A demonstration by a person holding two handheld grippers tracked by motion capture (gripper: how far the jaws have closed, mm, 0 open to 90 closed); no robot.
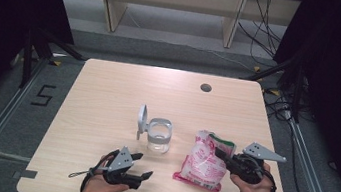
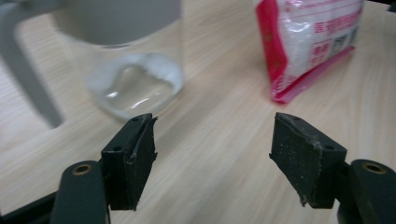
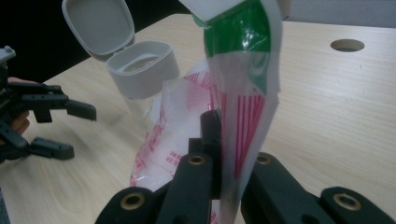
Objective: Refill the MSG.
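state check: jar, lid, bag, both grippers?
jar: upright on the table, open, a little clear or white content at the bottom
lid: flipped up, attached at the jar's left side
bag: red-and-white, top edge pinched and lifted, bottom on the table
right gripper: shut on the bag's top edge
left gripper: open, nothing between the jaws, near the jar

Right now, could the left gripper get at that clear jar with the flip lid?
Probably yes. The left gripper is open, its jaws pointing toward the jar, with bare table between them. The bag, pinched by the right gripper, sits off to the side.
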